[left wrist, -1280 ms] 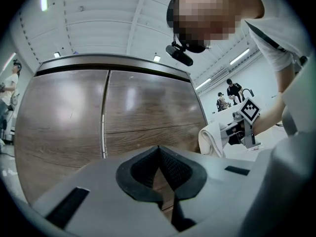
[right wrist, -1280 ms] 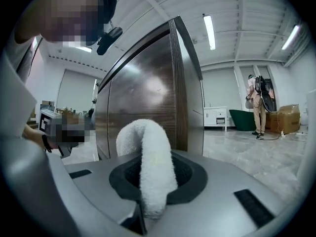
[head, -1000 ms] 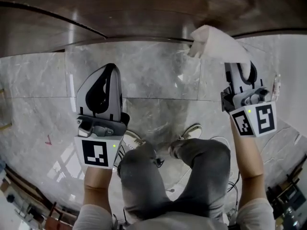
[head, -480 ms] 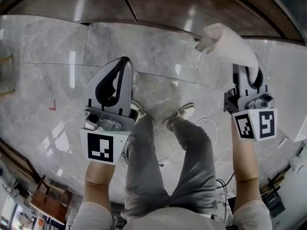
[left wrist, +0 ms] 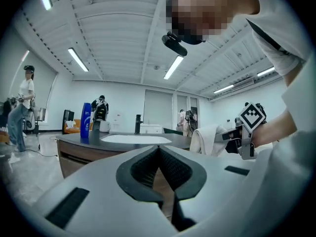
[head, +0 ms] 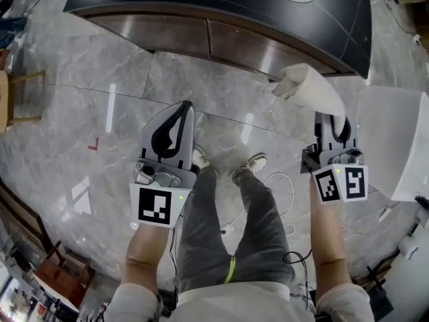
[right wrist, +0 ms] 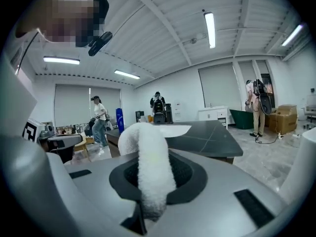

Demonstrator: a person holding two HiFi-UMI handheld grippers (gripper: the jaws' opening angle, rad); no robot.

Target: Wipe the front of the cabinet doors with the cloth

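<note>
The cabinet's brown doors (head: pixel 208 39) run under a dark countertop (head: pixel 268 5) at the top of the head view, some way ahead of both grippers. My right gripper (head: pixel 330 117) is shut on a white cloth (head: pixel 310 89), which sticks out past its jaws toward the cabinet. In the right gripper view the cloth (right wrist: pixel 148 162) is pinched in the right gripper (right wrist: pixel 150 181). My left gripper (head: pixel 183 107) hangs over the marble floor, shut and empty. In the left gripper view the left gripper (left wrist: pixel 159 151) has its jaws pressed together, with the cabinet (left wrist: pixel 84 154) beyond.
A white panel (head: pixel 392 139) stands at the right. Cables (head: pixel 281 180) lie on the floor by the person's shoes. A wooden chair (head: pixel 10 99) sits at the left edge. A blue bottle (left wrist: pixel 86 117) and a faucet (left wrist: pixel 138 124) stand on the countertop. Other people stand in the room.
The head view has risen and pulled back: the cabinet doors look smaller and farther, and the countertop now shows. Both grippers stay shut, the right one still holding the cloth.
</note>
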